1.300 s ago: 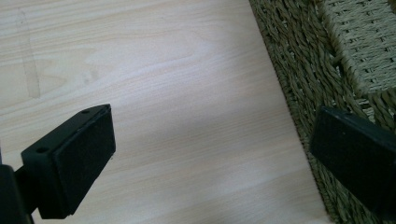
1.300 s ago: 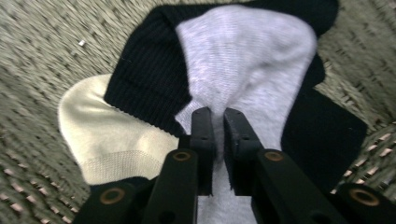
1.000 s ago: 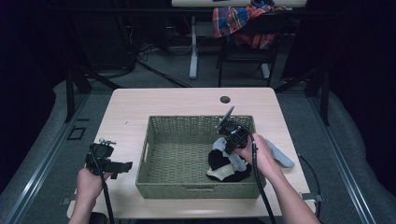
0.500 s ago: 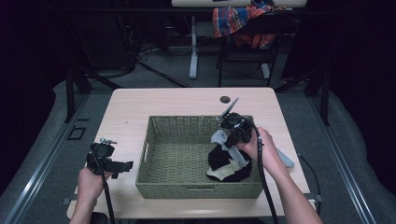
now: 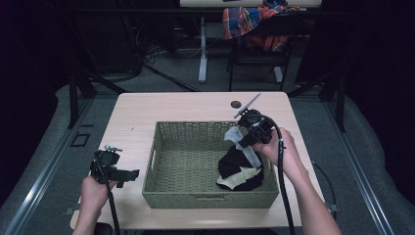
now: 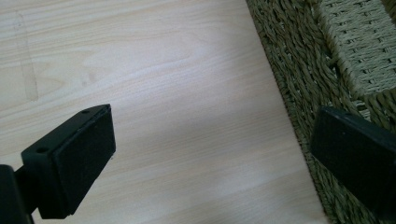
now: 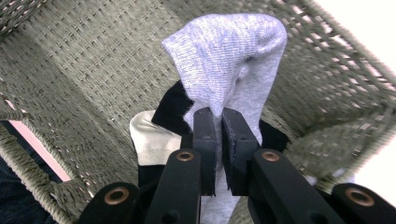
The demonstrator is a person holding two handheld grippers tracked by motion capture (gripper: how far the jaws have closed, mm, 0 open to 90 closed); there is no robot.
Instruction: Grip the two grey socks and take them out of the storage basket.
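Broadly, a pale wooden table (image 5: 195, 105) carries everything, and on it sits a rectangular woven basket (image 5: 195, 198) of olive-green cord, its long side running across the high view. Behind the table, on the dark floor, stands a chair with a plaid cloth (image 5: 254, 22) draped over it. A small dark round grommet (image 5: 236, 104) is set into the tabletop just beyond the basket's far rim.

Inside the basket, toward its right end, lies a bundle of black and cream socks (image 5: 240, 171) on the woven floor. Above that bundle hangs a light grey sock (image 7: 233, 60), lifted partly clear of the pile; in the high view its upper end sits at the right gripper and its lower part trails down onto the dark bundle.

The right gripper (image 7: 218, 140) is above the basket's right portion, held by the right hand (image 5: 281, 152), and its two black jaws are pressed together on a fold of the grey sock, the knit bunching up above the pads.

The left gripper (image 5: 111, 166) rests at the table's left, just beside the basket's left wall and apart from it, held by the left hand (image 5: 93, 188). Its jaws stand wide apart with nothing between them but bare tabletop.
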